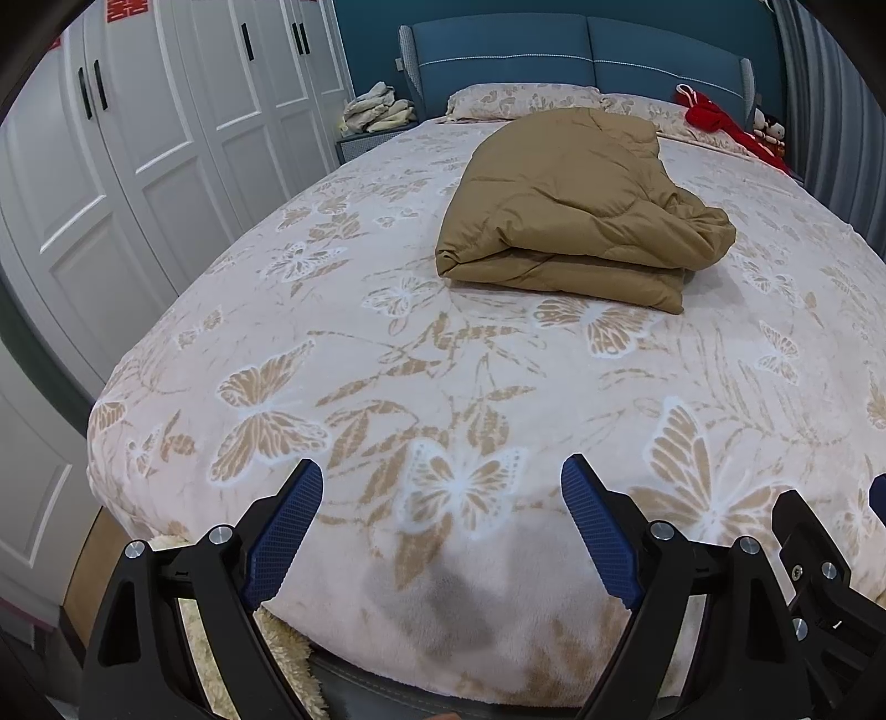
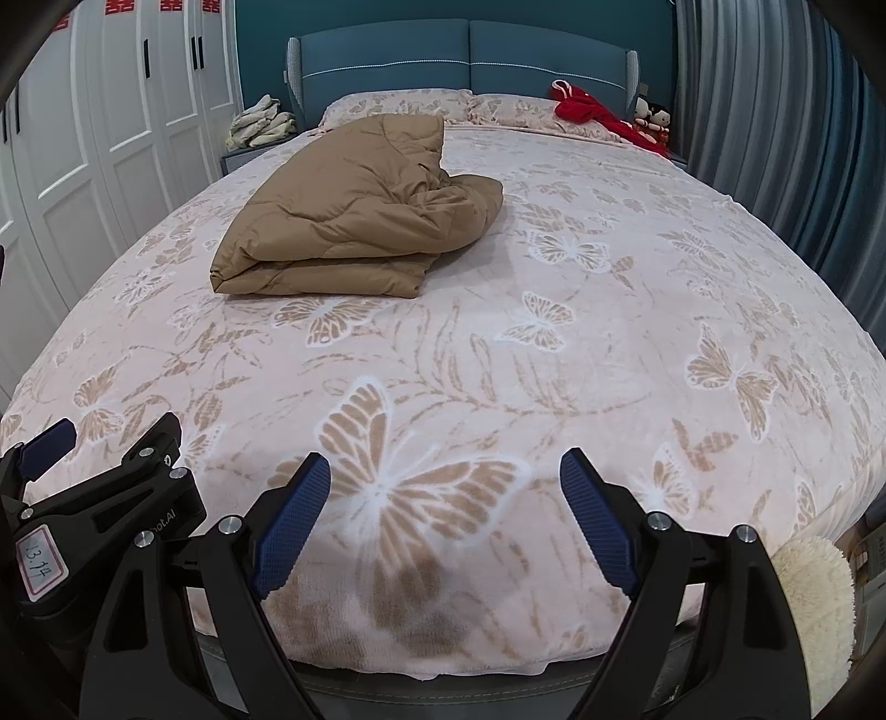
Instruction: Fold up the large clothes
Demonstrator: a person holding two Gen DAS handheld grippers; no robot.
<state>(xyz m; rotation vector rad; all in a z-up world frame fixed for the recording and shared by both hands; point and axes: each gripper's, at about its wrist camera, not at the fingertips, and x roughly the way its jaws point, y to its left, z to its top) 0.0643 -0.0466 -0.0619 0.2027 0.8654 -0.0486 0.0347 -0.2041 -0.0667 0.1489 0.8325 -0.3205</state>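
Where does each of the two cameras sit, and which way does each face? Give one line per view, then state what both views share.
Left wrist view: sits on the left gripper at the foot of the bed, looking down its length toward the blue headboard; its own open blue pads show, and part of the right gripper at the right edge.
Right wrist view: sits on the right gripper, facing the same way; its open pads show, and the left gripper at the left edge.
Shared: the butterfly bedspread, the folded tan quilted garment, the red clothing and the white wardrobe.
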